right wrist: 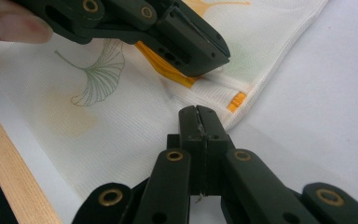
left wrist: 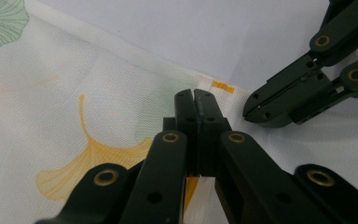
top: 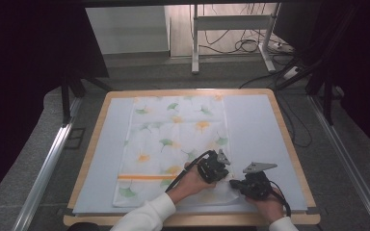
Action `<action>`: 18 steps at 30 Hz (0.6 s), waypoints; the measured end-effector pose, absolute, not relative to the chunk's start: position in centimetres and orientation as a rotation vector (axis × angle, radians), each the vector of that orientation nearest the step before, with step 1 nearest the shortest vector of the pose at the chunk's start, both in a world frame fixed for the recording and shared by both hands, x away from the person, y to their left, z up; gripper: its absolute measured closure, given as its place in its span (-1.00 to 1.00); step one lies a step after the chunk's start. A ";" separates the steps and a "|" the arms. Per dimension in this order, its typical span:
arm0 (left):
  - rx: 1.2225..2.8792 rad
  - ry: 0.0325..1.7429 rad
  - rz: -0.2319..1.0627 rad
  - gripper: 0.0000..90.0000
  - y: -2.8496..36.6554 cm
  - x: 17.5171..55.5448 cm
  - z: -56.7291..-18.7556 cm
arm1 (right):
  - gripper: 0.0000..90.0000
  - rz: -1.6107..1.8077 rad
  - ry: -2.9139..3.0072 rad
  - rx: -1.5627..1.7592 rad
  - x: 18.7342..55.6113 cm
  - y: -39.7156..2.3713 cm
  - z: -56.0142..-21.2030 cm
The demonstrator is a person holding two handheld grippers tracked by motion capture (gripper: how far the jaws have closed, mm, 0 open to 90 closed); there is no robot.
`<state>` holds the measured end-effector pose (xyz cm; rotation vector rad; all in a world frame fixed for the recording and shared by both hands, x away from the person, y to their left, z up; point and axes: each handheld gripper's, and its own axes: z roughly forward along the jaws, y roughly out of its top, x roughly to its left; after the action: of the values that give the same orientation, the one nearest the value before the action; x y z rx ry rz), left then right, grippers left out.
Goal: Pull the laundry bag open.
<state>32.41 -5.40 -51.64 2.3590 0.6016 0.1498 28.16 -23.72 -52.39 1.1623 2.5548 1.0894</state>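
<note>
A white cloth (top: 173, 139) printed with green and orange ginkgo leaves lies flat on a pale mat (top: 255, 130). An orange stripe (top: 144, 177) crosses its near end. Both grippers meet at its near right corner. My left gripper (top: 225, 174) (left wrist: 196, 95) is shut, its tips resting on the cloth (left wrist: 98, 93) just inside the hem. My right gripper (top: 234, 183) (right wrist: 198, 112) is shut too, tips at the cloth's edge beside a small orange tag (right wrist: 237, 101) (left wrist: 223, 87). I see no fabric between either pair of jaws. Each gripper view shows the other gripper (left wrist: 254, 109) (right wrist: 212, 60) close by.
The mat covers a wooden table (top: 89, 149) whose edge strip (right wrist: 14, 177) runs near the cloth. Metal rails (top: 48, 163) flank the table. Behind it stand a desk frame (top: 195, 43) and loose floor cables (top: 250, 45). A fingertip (right wrist: 9, 23) rests on the left gripper.
</note>
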 end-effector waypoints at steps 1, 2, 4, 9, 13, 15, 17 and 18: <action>2.357 0.603 0.149 1.00 -5.4 32.4 -51.6 | 0.99 1.091 2.556 1.163 28.2 -23.7 -52.4; 2.359 0.604 0.150 1.00 -5.4 32.4 -51.6 | 0.99 1.092 2.554 1.163 28.2 -23.7 -52.4; 2.369 0.597 0.153 1.00 -5.2 32.4 -51.6 | 0.99 1.092 2.555 1.159 28.2 -23.8 -52.4; 2.373 0.599 0.146 1.00 -4.8 32.5 -51.6 | 0.99 1.093 2.556 1.158 28.2 -23.8 -52.4; 2.369 0.599 0.150 1.00 -4.7 32.4 -51.5 | 0.99 1.092 2.557 1.156 28.2 -23.8 -52.4; 2.373 0.596 0.150 1.00 -4.6 32.4 -51.5 | 0.99 1.092 2.557 1.155 28.2 -23.8 -52.4; 2.370 0.603 0.153 1.00 -4.5 32.3 -51.5 | 0.99 1.092 2.556 1.156 28.2 -23.7 -52.4; 2.375 0.599 0.151 1.00 -4.4 32.3 -51.5 | 0.99 1.092 2.557 1.155 28.2 -23.8 -52.4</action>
<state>32.25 -4.36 -51.46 2.3747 0.5988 0.1515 28.21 -23.76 -52.41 1.1552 2.5575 1.0918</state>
